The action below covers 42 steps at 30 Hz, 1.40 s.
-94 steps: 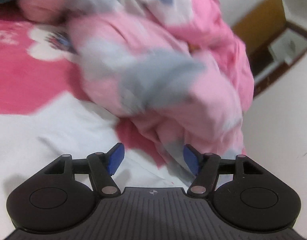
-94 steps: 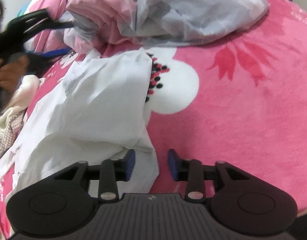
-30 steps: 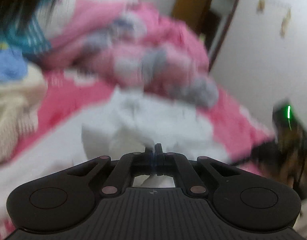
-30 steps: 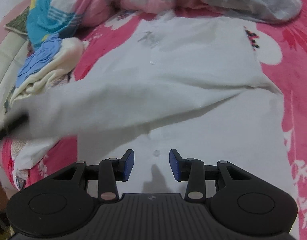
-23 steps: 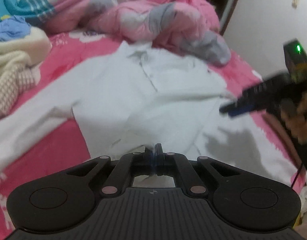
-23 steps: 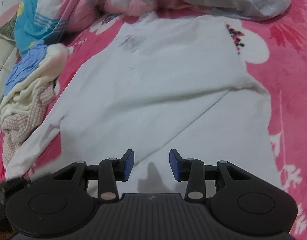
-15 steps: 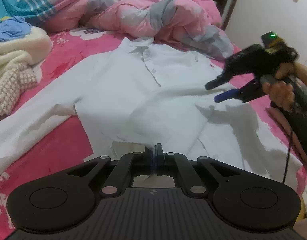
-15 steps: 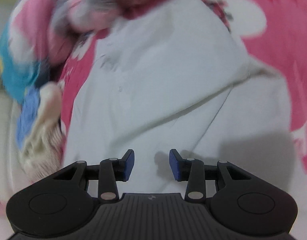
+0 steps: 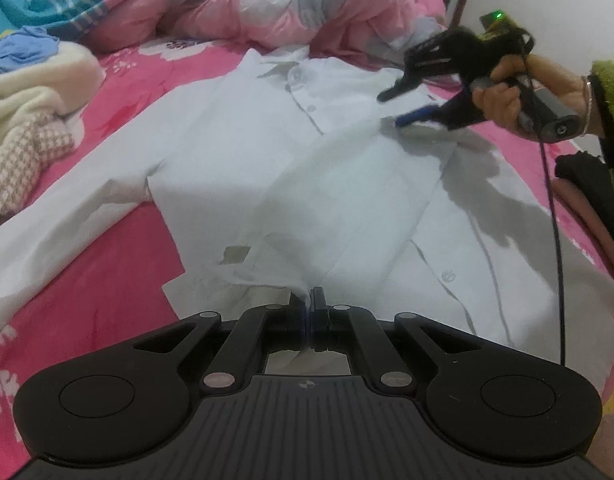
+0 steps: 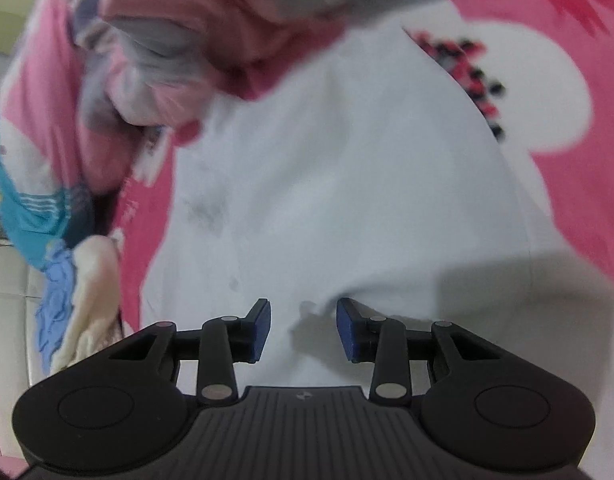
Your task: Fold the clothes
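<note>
White shirt (image 9: 291, 168) spread flat on pink bed (image 9: 87, 280), unfolded. Left gripper (image 9: 308, 312) clamped on hem. Right gripper (image 10: 303, 330) half-open, empty, above shirt's shoulder. All folds remaining.

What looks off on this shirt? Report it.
The shirt lies face up and mostly flat on the blanket, but its hem bunches by the left tool, which pinches it, and a corner there is flipped over. No tear or stain shows.

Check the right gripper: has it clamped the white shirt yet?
No. The right gripper has its jaws apart above the white shirt, pinching nothing.
</note>
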Tool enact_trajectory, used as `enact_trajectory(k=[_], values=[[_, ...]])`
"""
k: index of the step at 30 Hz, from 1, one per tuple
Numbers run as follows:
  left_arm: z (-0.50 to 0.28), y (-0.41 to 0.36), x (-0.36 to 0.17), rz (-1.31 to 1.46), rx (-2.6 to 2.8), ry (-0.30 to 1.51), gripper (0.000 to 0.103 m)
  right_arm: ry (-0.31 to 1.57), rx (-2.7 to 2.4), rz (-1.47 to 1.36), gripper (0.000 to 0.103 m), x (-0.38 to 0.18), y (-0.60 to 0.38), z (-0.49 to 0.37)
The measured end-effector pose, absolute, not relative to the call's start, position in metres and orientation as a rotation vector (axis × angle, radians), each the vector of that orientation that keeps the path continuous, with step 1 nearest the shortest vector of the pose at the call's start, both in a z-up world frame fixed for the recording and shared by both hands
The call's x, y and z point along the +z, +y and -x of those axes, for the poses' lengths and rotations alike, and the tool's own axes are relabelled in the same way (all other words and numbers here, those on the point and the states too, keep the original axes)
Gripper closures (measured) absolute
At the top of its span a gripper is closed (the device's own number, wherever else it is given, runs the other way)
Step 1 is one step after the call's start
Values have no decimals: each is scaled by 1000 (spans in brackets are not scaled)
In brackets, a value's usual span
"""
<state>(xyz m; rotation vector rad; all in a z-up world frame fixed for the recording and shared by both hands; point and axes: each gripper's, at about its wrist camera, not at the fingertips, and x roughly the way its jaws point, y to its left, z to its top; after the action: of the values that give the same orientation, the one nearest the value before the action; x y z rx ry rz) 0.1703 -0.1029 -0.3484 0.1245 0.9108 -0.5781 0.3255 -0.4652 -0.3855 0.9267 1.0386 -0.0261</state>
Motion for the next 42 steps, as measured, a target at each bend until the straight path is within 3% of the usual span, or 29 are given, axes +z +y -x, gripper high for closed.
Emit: enact_trajectory(k=[6, 12, 15, 20, 25, 27, 33, 42], values=[[-174, -102, -350, -109, -569, 914, 103, 1211, -17, -808, 63, -367, -458, -323], [-173, -102, -351, -109, -568, 904, 103, 1398, -83, -721, 65, -385, -448, -337], [-172, -100, -351, -100, -563, 899, 103, 1446, -128, -696, 75, -396, -444, -345], [-171, -96, -353, -81, -549, 897, 103, 1479, -149, -676, 79, -400, -439, -356], [-170, -95, -352, -73, -546, 886, 103, 1502, -161, -671, 101, -402, -442, -359], [-170, -94, -349, -65, -549, 881, 103, 1495, -155, -685, 103, -398, -444, -357], [-171, -91, -337, -36, -554, 865, 103, 1451, -140, -741, 103, -382, -450, -347], [-171, -91, -324, 6, -566, 858, 103, 1505, -187, -838, 99, -402, -457, -360]])
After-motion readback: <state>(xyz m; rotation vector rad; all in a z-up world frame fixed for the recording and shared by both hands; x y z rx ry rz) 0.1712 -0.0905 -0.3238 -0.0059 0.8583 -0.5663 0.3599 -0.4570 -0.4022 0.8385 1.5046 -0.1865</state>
